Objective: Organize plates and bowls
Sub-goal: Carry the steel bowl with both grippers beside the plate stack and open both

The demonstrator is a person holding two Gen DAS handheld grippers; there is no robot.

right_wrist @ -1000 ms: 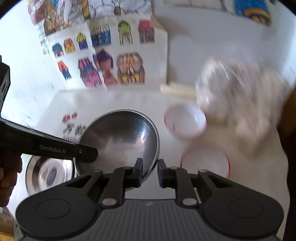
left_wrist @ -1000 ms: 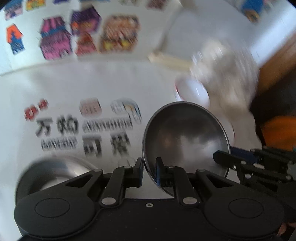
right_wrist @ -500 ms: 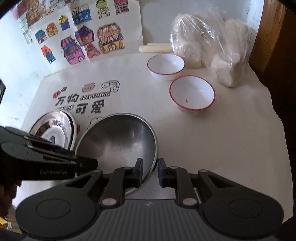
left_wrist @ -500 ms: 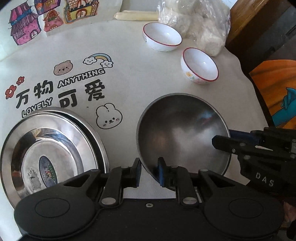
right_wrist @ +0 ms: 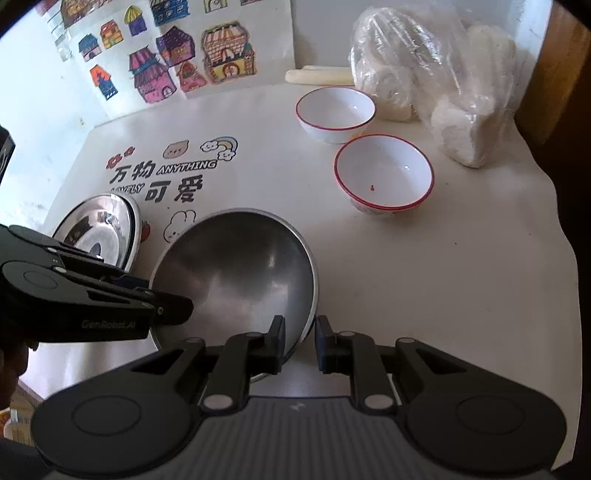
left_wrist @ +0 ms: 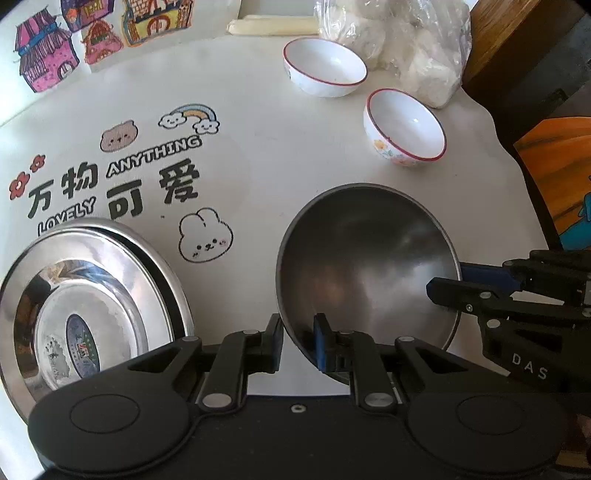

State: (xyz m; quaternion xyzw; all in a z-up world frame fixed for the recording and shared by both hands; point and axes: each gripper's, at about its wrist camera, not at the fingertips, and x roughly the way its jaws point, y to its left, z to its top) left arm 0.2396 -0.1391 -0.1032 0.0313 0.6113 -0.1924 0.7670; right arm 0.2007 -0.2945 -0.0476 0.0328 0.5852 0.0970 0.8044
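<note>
A dull steel bowl (left_wrist: 365, 258) is held by both grippers, tilted, above the white table. My left gripper (left_wrist: 298, 341) is shut on its near-left rim. My right gripper (right_wrist: 298, 341) is shut on its right rim; the bowl also shows in the right wrist view (right_wrist: 240, 273). Stacked shiny steel plates (left_wrist: 85, 295) lie on the table at the left, also seen in the right wrist view (right_wrist: 107, 225). Two white bowls with red rims stand at the back right: the far one (left_wrist: 325, 70) and the nearer one (left_wrist: 404, 129).
A clear plastic bag of white lumps (right_wrist: 432, 81) lies at the back right corner beside the bowls. A pale roll (left_wrist: 273, 26) lies along the back wall. The table's right edge (right_wrist: 554, 221) drops off beside a wooden panel (left_wrist: 517, 40).
Both grippers tilted down with the steel bowl held between them, bringing the table and plates into view. In the last half second they moved only slightly.
</note>
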